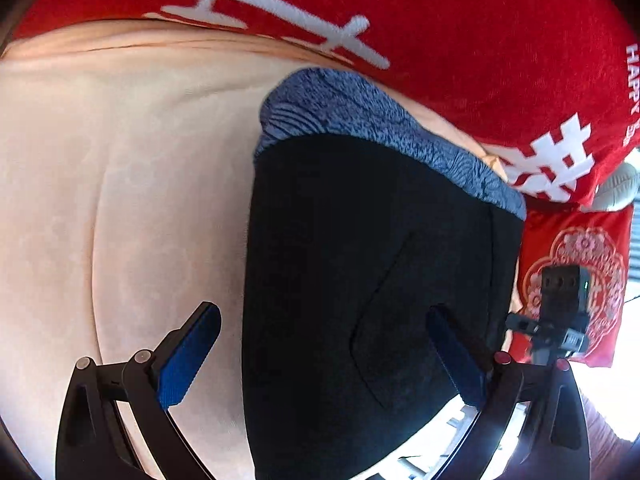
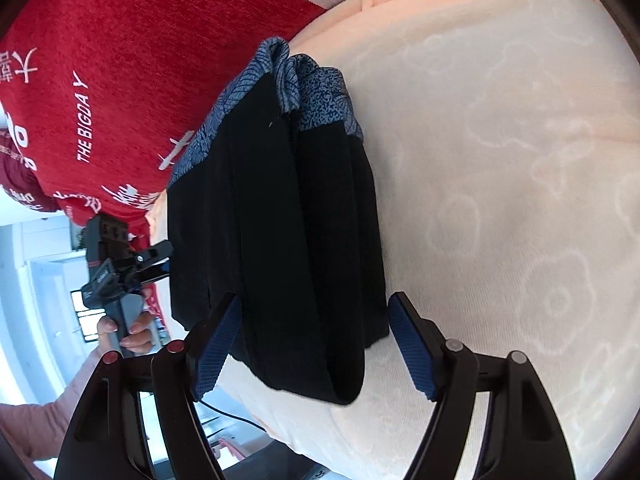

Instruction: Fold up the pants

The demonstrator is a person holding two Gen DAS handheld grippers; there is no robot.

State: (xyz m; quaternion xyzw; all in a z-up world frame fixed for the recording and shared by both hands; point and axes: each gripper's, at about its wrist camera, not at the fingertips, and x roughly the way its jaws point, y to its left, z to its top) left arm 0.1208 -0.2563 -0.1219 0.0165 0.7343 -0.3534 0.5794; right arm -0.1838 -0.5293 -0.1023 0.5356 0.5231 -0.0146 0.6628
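Note:
The black pants [image 1: 360, 300] with a blue patterned waistband [image 1: 360, 116] lie folded into a compact stack on the peach bed cover [image 1: 120, 200]. My left gripper [image 1: 320, 348] is open, its blue-padded fingers spread to either side of the stack's near end, holding nothing. In the right wrist view the folded pants [image 2: 280, 240] show their layered edges, waistband [image 2: 320, 96] at the far end. My right gripper [image 2: 316, 340] is open and empty, fingers astride the near folded edge. The other gripper appears at each view's side [image 1: 560, 312] [image 2: 116, 264].
A red blanket with white lettering [image 1: 440, 40] [image 2: 120, 60] lies beyond the pants. A red patterned cushion [image 1: 576, 280] sits at the right. The bed edge drops off near the pants [image 2: 280, 420], with a cable below. Peach cover [image 2: 500, 200] spreads to the right.

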